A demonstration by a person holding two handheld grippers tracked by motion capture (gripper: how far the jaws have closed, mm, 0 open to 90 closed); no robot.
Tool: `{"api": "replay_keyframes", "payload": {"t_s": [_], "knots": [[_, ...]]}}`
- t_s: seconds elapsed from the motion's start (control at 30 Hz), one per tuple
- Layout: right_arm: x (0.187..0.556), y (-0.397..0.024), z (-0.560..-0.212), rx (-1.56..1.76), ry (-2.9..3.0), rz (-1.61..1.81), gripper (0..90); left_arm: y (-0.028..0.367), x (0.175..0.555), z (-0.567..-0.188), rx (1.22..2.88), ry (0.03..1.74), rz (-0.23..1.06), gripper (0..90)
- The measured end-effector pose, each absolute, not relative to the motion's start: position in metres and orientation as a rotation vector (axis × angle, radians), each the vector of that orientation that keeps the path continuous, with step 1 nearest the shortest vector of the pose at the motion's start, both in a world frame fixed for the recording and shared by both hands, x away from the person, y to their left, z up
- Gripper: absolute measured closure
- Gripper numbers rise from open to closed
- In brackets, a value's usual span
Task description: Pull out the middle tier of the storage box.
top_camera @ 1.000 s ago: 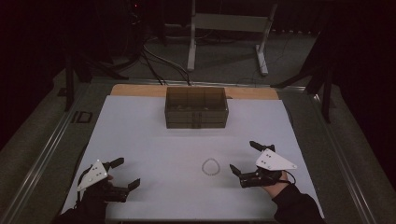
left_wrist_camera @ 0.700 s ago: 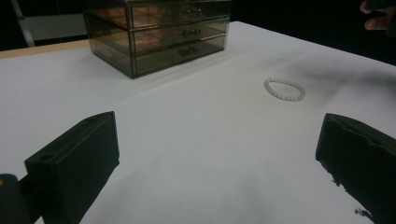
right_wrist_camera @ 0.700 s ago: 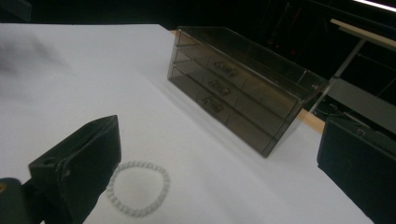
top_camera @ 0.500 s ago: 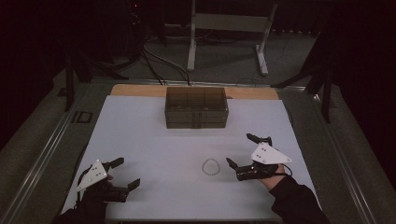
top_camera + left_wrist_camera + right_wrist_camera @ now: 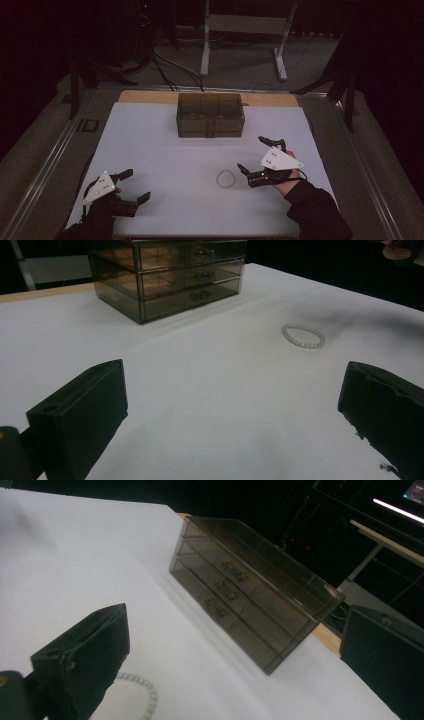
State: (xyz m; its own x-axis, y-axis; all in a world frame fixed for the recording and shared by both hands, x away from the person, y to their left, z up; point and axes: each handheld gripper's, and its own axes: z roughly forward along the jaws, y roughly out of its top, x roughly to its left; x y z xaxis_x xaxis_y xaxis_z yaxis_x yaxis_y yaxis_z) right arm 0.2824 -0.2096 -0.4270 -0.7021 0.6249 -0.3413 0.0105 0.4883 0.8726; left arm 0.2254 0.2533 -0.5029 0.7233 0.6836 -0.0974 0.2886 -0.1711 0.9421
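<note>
1. Since the right gripper (image 5: pixel 261 159) sits just beside the bracelet (image 5: pixel 225 178) with its jaws spread wide and nothing between them, the step in hand looks to me like a pick-up of that bead loop, so I'd come down with one jaw inside the ring and one outside and pinch a single strand rather than try to span the whole thing
2. Beads roll, so I'd go low and slow, get the jaw tips right down on the white table (image 5: pixel 165 150), and close gently or the loop will probably skid away
3. The left gripper (image 5: pixel 132 186) is parked near the front left corner, well apart from the bracelet, also wide open and holding nothing. I'd leave it there unless a drawer needs pulling
4. The bracelet lies flat on the table, front and centre-right, well apart from the smoky drawer box (image 5: pixel 210 115) at the back
5. Direction-wise, it's a closed loop, so it doesn't really point anywhere. From the left gripper view it reads as a slightly squashed oval (image 5: pixel 303 335), but I can't tell a true long axis from these angles
6. In the right gripper view the beads (image 5: pixel 144 688) peek out right beside the left-hand jaw, so the line-up is close but not there yet
</note>
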Motion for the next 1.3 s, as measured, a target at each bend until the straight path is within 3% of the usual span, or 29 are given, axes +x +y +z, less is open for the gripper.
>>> {"api": "replay_keyframes", "payload": {"t_s": [1.3], "knots": [[0.318, -0.161, -0.436, 0.362, 2.123, 0.953, 0.0, 0.254, 0.224, -0.501, 1.754, 0.760, 0.413, 1.0]]}}
